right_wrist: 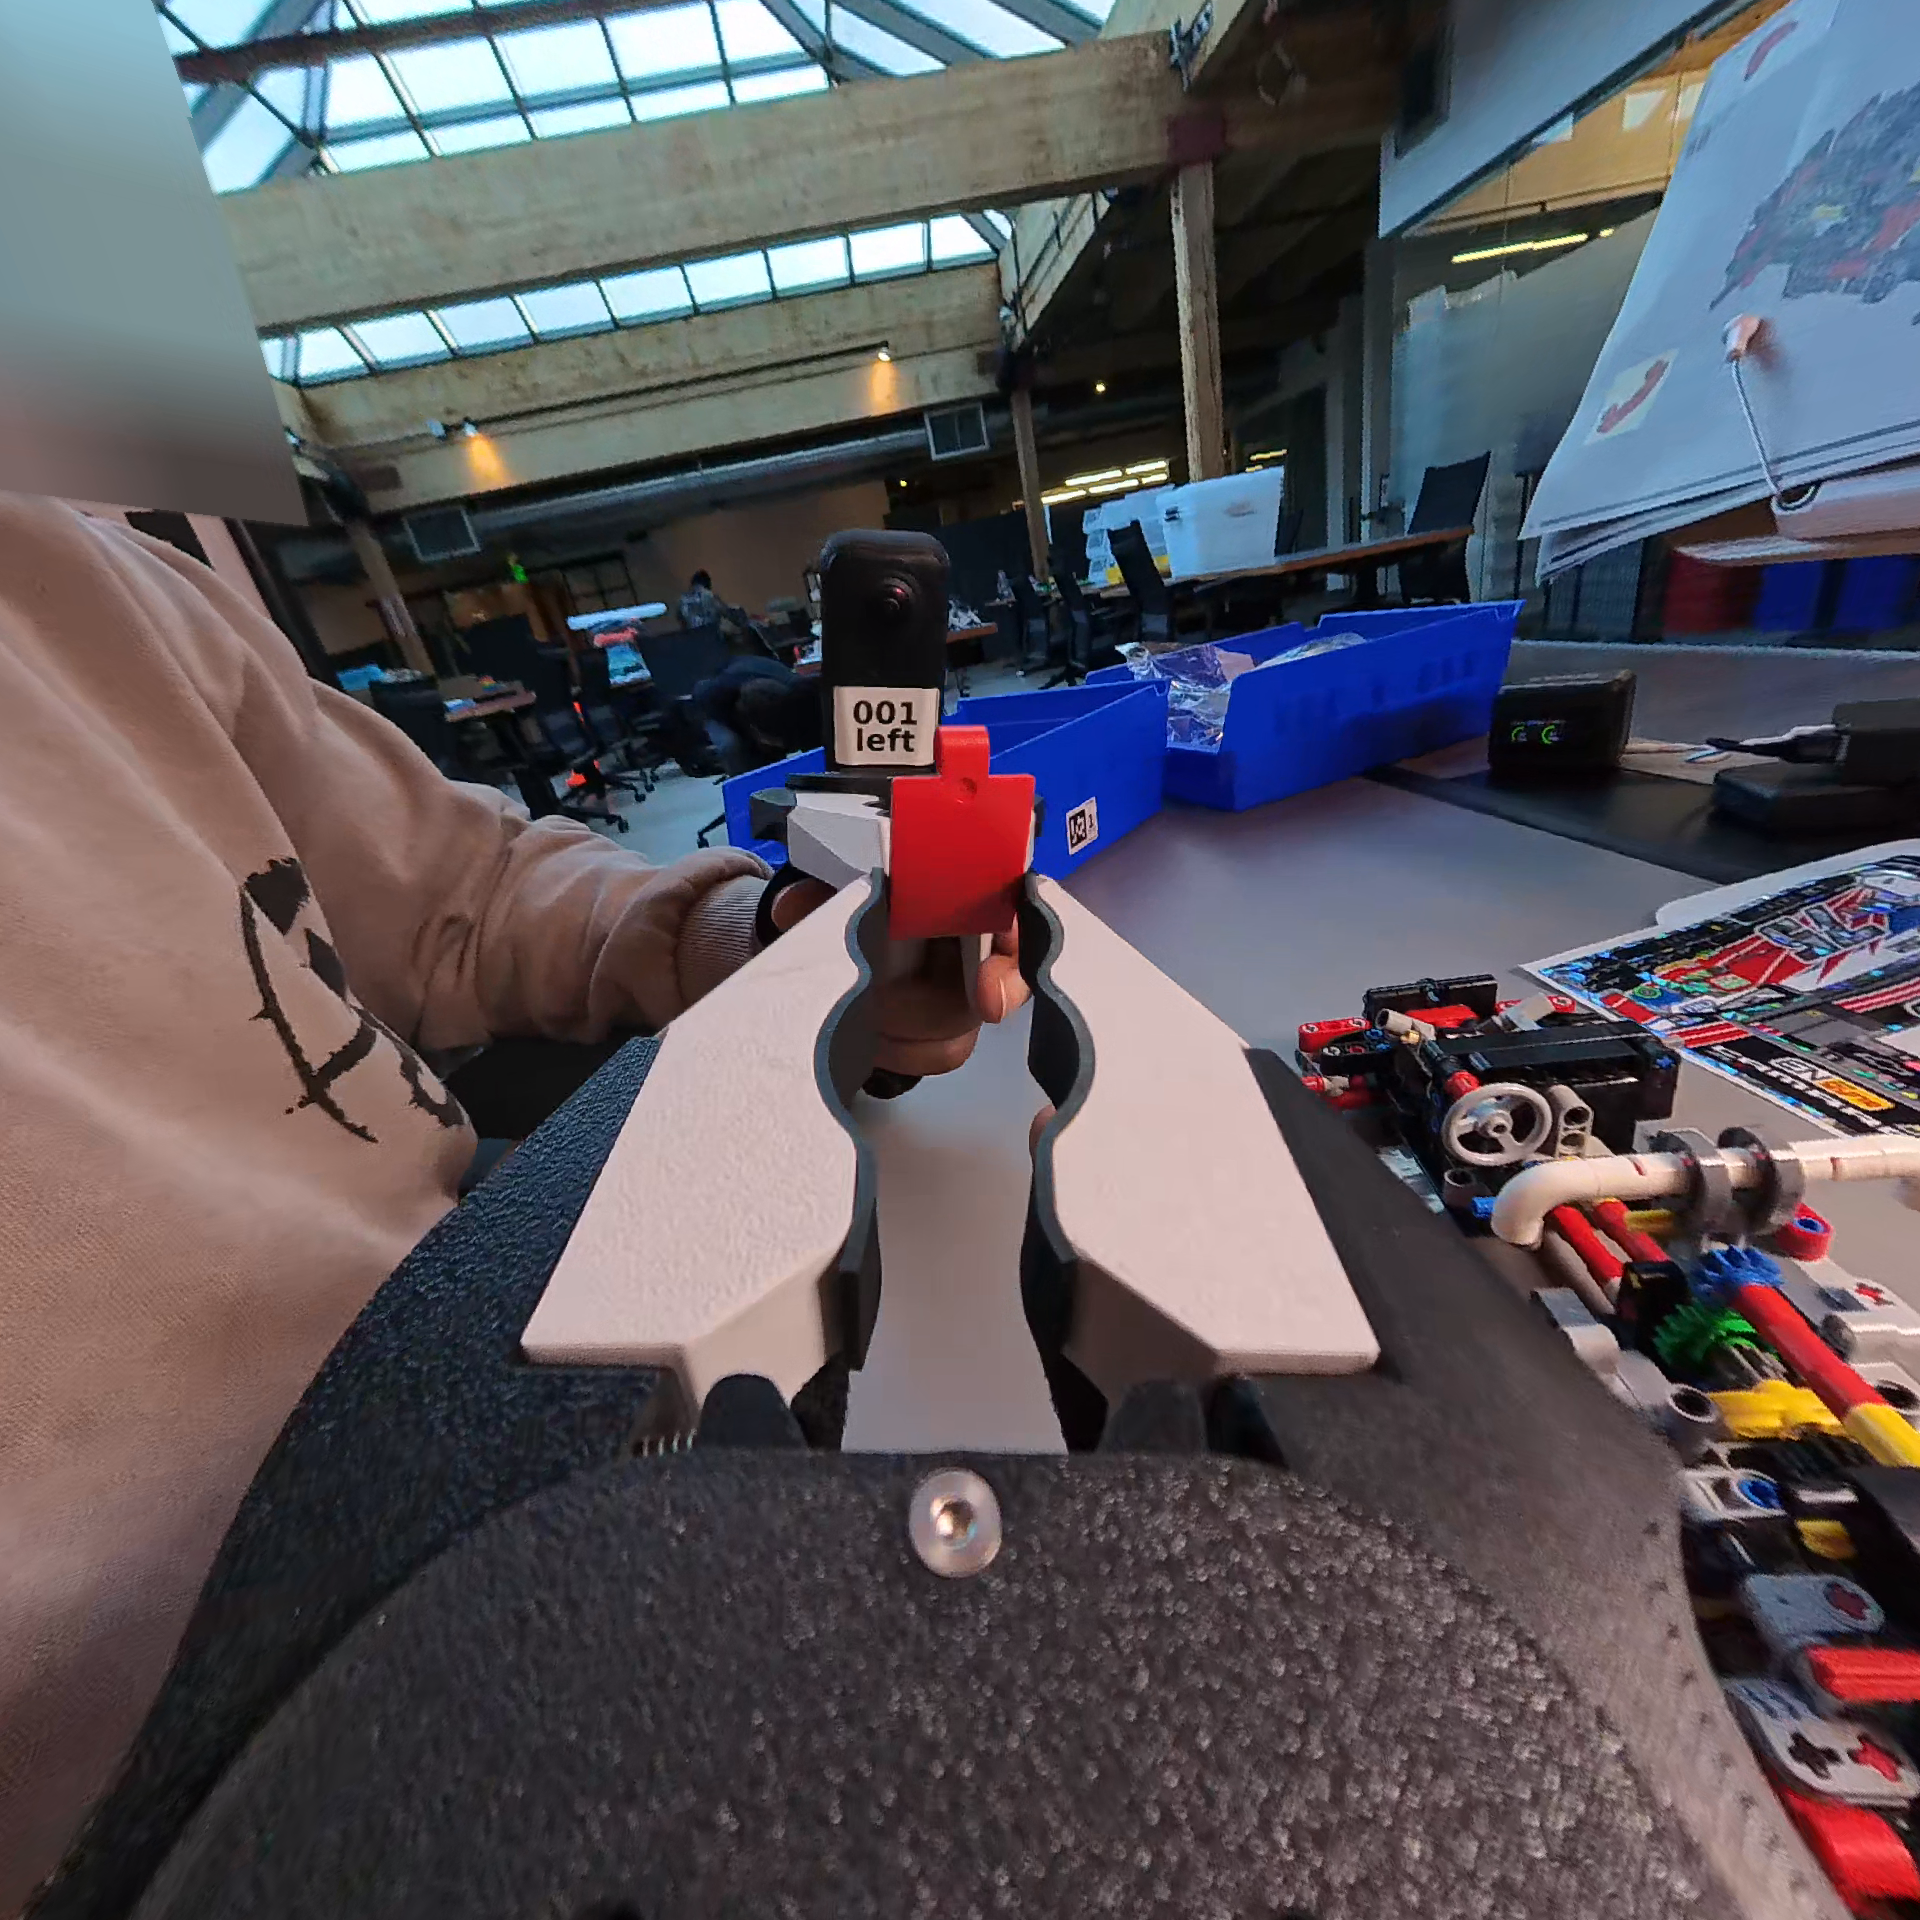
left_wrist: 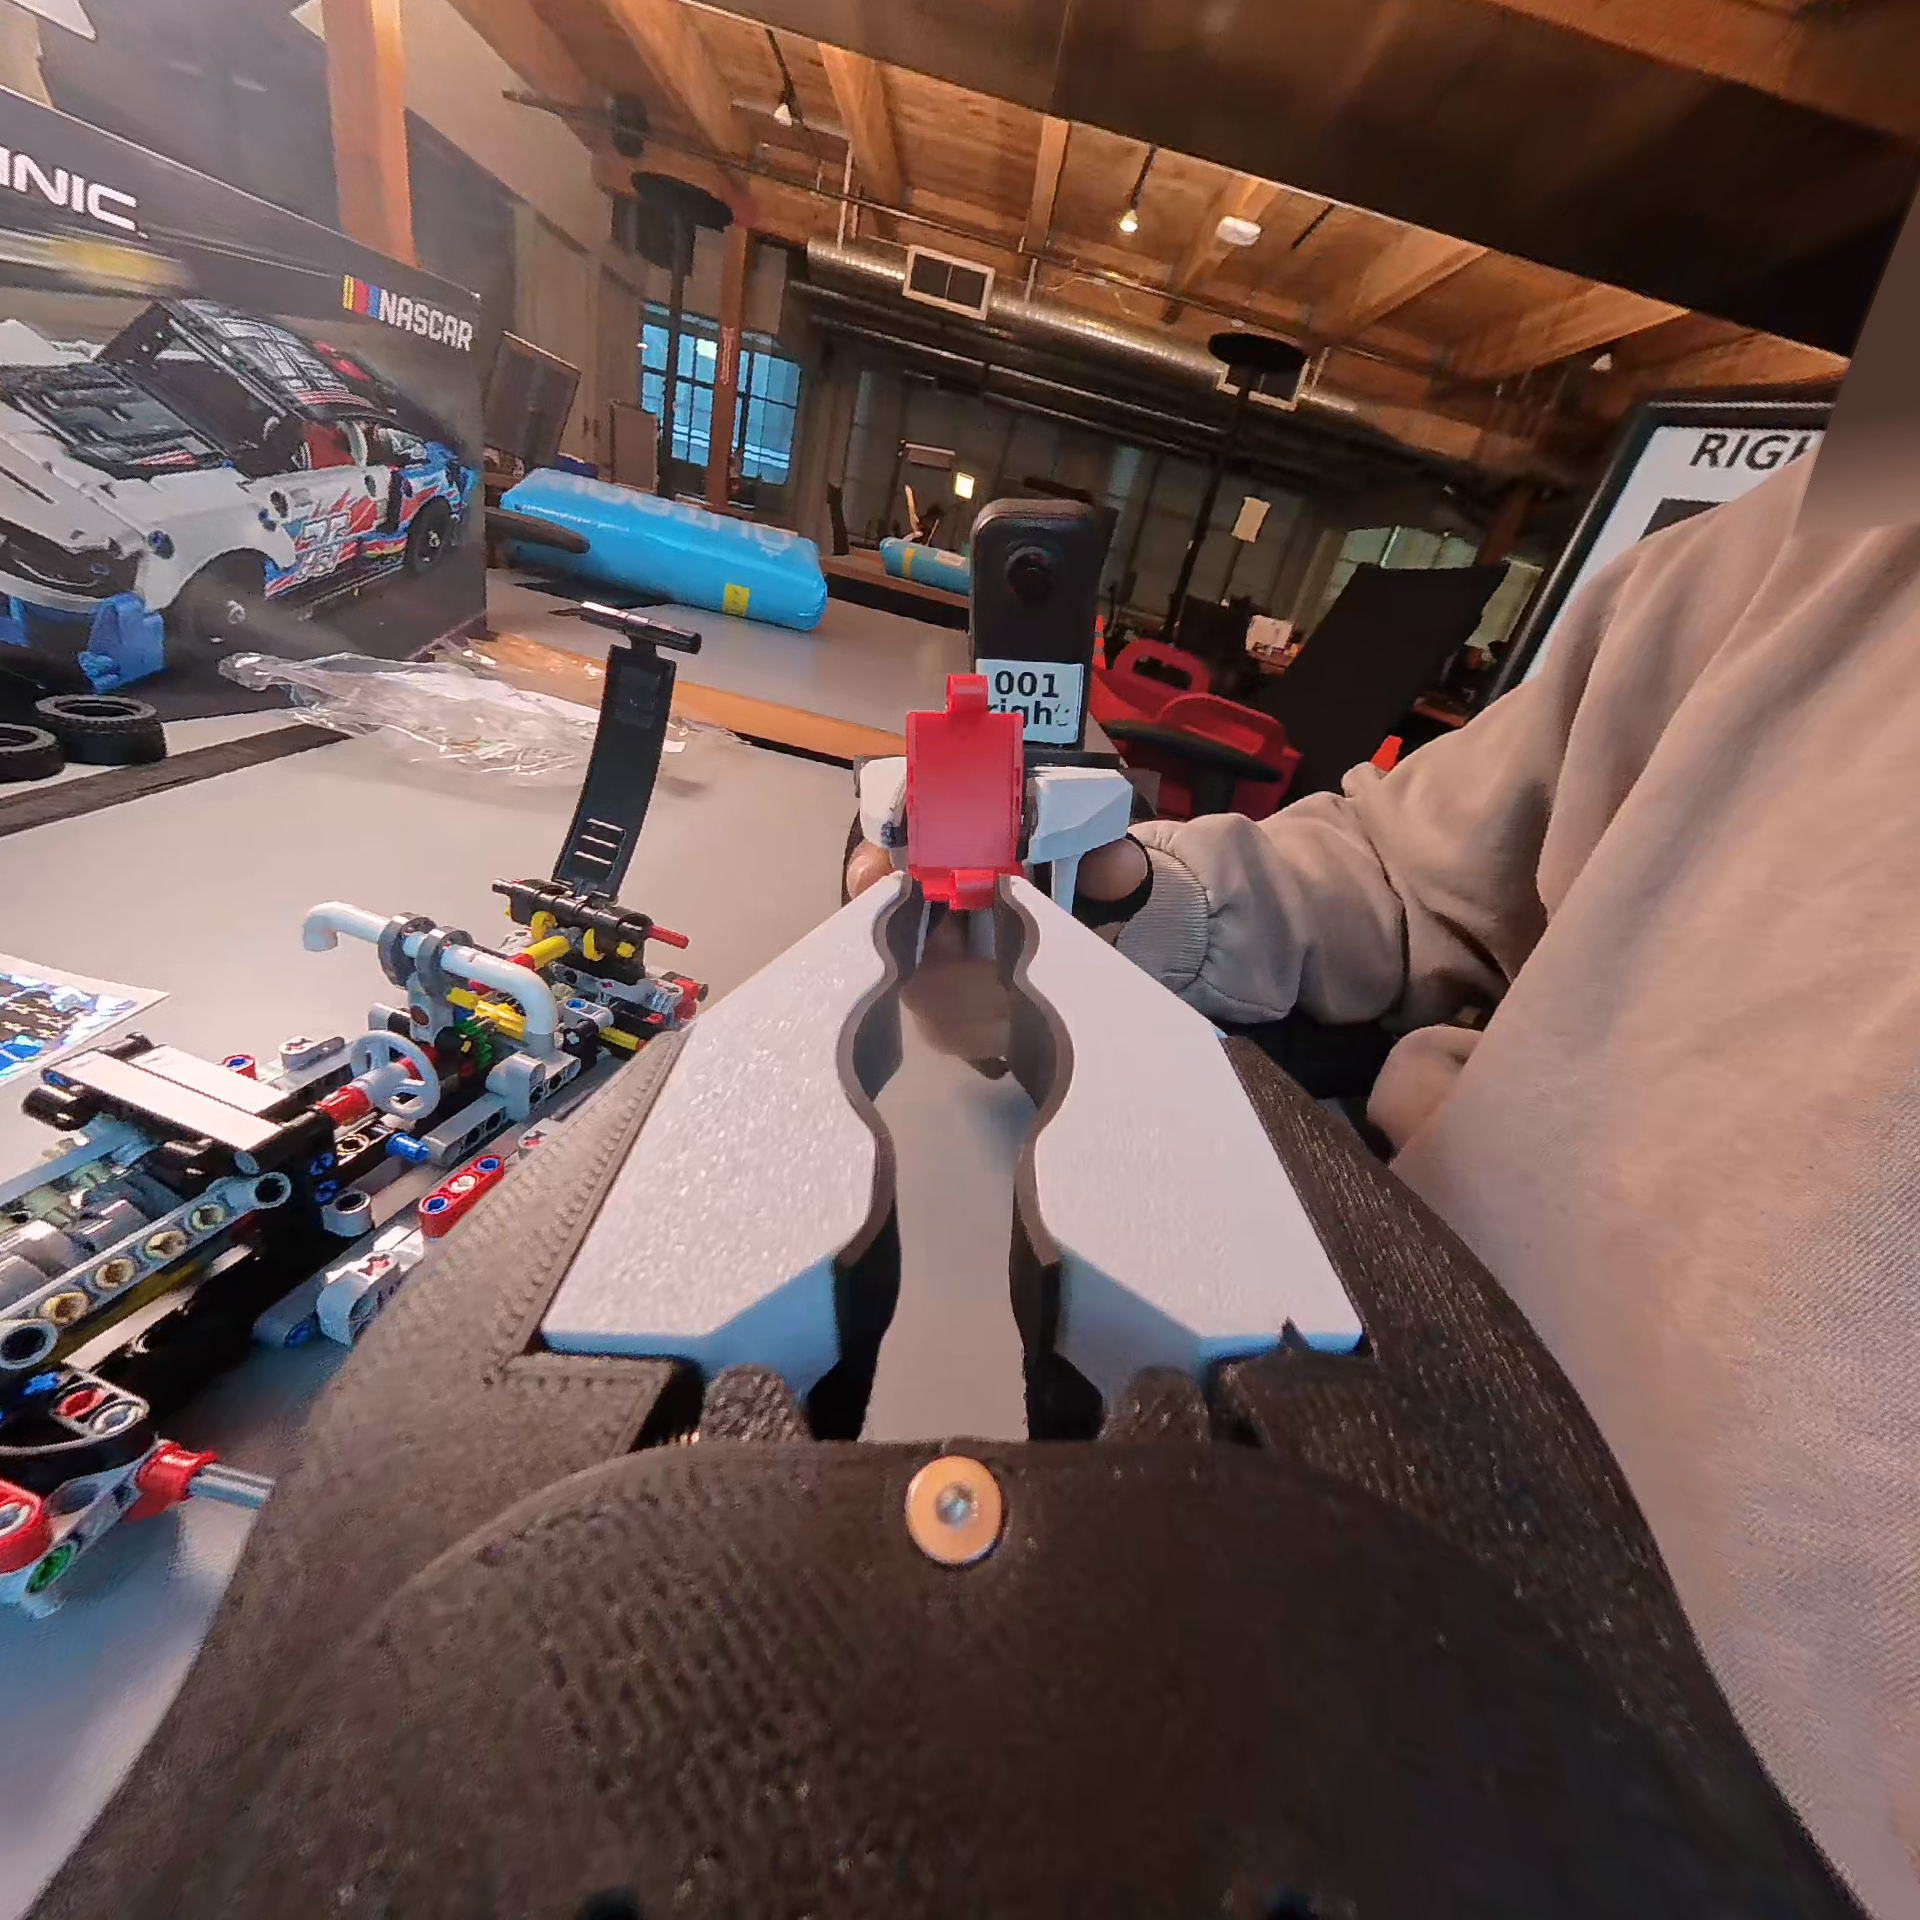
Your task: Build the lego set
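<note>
The two grippers face each other above the grey desk (left_wrist: pixel 260 904), and both sets of fingers pinch the same red panel piece (left_wrist: pixel 961 795). In the left wrist view, the left gripper (left_wrist: pixel 954 888) has its grey fingers (left_wrist: pixel 790 1049) drawn narrow at the tips, clamped on the piece's lower edge at 12 o'clock from the camera; the piece stands upright, its ribbed back toward this camera. Just behind it is the right gripper (left_wrist: pixel 1039 810), gripped by a gloved hand (left_wrist: pixel 1127 868) in a beige sleeve (left_wrist: pixel 1351 894).

In the right wrist view, the right gripper's tips are likewise narrow, closed on the piece's bottom, smooth face showing.

The half-built car chassis (left_wrist: pixel 312 1101) lies on the desk at 9 o'clock of the left gripper, well apart from the fingers, with a white curved tube (left_wrist: pixel 520 961) on top. A sticker sheet (right_wrist: pixel 1787 966) lies beyond it. The set's box (left_wrist: pixel 229 457) stands at 10 o'clock, loose black tyres (left_wrist: pixel 99 722) and a clear plastic bag (left_wrist: pixel 416 701) before it. Blue bins (right_wrist: pixel 1340 707) sit at 1 o'clock in the right view, an instruction booklet (right_wrist: pixel 1766 270) propped at 2 o'clock.
</note>
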The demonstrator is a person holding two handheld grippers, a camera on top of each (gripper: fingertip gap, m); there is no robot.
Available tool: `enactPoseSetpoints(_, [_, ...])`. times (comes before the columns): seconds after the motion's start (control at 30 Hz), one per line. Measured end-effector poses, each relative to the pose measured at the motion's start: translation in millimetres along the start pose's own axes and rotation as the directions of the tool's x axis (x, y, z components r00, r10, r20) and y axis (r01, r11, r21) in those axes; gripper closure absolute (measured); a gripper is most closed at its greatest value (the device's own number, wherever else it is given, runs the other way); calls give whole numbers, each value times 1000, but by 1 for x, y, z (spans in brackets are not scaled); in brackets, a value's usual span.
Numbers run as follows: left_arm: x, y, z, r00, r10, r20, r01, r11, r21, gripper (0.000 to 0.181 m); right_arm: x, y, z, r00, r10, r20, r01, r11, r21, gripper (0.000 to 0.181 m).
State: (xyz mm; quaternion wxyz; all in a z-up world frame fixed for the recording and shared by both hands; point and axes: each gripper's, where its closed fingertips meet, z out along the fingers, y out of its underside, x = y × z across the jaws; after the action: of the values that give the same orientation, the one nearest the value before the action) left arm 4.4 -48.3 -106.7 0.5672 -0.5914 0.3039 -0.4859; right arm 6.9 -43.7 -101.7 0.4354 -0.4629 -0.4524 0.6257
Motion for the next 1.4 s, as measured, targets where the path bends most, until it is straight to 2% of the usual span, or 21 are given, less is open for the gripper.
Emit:
enactPoseSetpoints(0.23, [3, 0, -1, 1000, 27, -6, -28, 1000, -12, 175, -1, -1, 1, 997, -72, -13, 72, 997, 11, 159])
enactPoseSetpoints(0.47, [6, -2, -2, 999, 20, -25, -20, 1000, 2, 164, 0, -7, -2, 983, -173, -62, 175, 984, 21, 159])
enactPoseSetpoints(0.73, [6, 2, -1, 999, 37, -25, -38, 999, -25, 175, -6, -2, 1, 975, -219, -48, 218, 976, -10, 159])
enactPoseSetpoints(0.9, [3, 14, -2, 999, -18, -49, 13, 993, -115, 176, -2, 9, 0, 973, -227, -36, 222, 970, -97, 157])
enactPoseSetpoints(1.03, [7, 23, -3, 995, -30, -93, 14, 985, -169, 175, -8, 20, -1, 968, -250, 26, 251, 952, -175, 156])
enactPoseSetpoints(1.27, [14, 36, -2, 987, -63, -148, 27, 972, -232, 176, -16, 33, -8, 961, -249, 120, 273, 924, -267, 154])
enactPoseSetpoints(1.4, [16, 39, -3, 982, -82, -170, 38, 969, -245, 176, -19, 36, -13, 969, -193, 152, 231, 927, -296, 157])
